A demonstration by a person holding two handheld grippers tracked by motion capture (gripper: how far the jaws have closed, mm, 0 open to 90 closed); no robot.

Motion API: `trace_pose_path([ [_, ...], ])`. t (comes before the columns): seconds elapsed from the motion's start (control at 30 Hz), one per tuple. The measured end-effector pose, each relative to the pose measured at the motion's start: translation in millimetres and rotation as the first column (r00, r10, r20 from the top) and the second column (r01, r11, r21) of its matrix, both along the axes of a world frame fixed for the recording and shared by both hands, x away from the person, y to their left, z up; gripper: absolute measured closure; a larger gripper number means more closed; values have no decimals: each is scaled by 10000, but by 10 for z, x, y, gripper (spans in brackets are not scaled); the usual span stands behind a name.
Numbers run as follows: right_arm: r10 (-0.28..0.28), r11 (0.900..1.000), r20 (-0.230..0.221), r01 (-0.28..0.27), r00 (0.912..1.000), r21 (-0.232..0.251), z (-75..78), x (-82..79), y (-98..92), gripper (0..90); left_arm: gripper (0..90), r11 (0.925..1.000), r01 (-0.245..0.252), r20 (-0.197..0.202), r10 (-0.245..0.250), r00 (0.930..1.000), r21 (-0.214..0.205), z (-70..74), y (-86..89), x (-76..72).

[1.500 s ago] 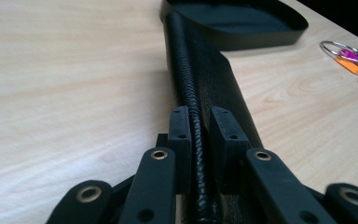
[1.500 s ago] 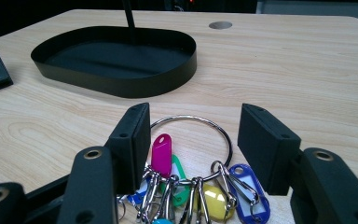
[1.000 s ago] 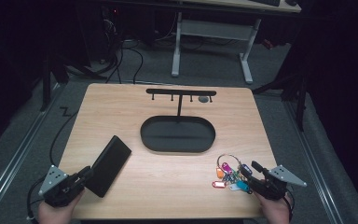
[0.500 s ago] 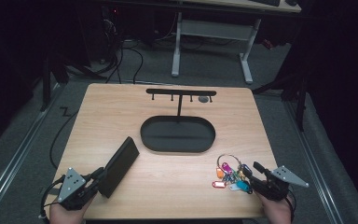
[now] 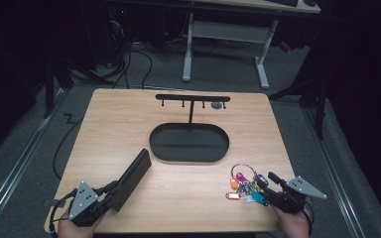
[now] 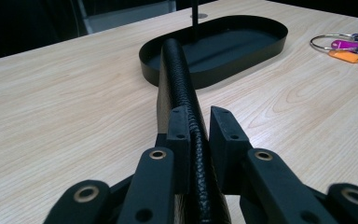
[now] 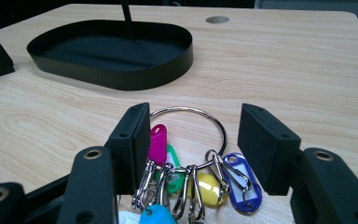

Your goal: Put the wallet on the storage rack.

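1. Left of the tray [image 5: 189,154], at the near-left part of the table [image 5: 104,119], the left gripper [image 5: 110,190] holds a black wallet [image 5: 131,178] by its near end.
2. Along the left gripper view, its jaws sit nearly shut, with the wallet's grained spine [image 6: 182,88] on edge between the pads; the left pad lies against it, and a thin slit shows by the right pad [image 6: 224,135].
3. From that grip the wallet slants up and away, its far end close to the tray's near-left rim [image 6: 177,70], not inside it.
4. Behind the tray, a black rack [image 5: 192,98] with small hooks rises on a post from the tray's far side.
5. Right of the tray, a key ring [image 5: 244,171] with coloured tags [image 5: 239,186] lies on the table, apart from the rim.
6. Just right of the tags, the right gripper [image 5: 264,184] stands wide open; in the right gripper view its pads [image 7: 135,140] flank the ring [image 7: 200,112] and clips without pressing them.
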State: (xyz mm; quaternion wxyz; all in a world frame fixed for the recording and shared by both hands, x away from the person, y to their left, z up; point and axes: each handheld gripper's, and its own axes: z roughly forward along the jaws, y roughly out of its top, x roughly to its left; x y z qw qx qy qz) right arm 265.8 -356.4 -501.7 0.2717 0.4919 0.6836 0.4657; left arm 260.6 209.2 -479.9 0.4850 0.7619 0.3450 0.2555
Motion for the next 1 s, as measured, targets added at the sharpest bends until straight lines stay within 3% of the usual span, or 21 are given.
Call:
trace_pose_path([
  [0.23,129,9999,-123,-129,9998,-55,-14,15,20,445,765,9999,123,-16,-123,9999,-30,4,-13,-20],
  [0.43,130,9999,-134,-130,9998,-17,-12,23,27,444,692,9999,8,-18,-8,10000,-114,-2,8,-17],
  [0.57,173,9998,-157,-174,9997,-45,-18,28,35,445,649,9999,16,-276,-20,9996,-145,-22,17,10],
  [1.0,153,9999,-180,-154,9997,-31,-20,20,25,445,630,9997,227,-757,-230,9969,-44,-75,-3,55],
])
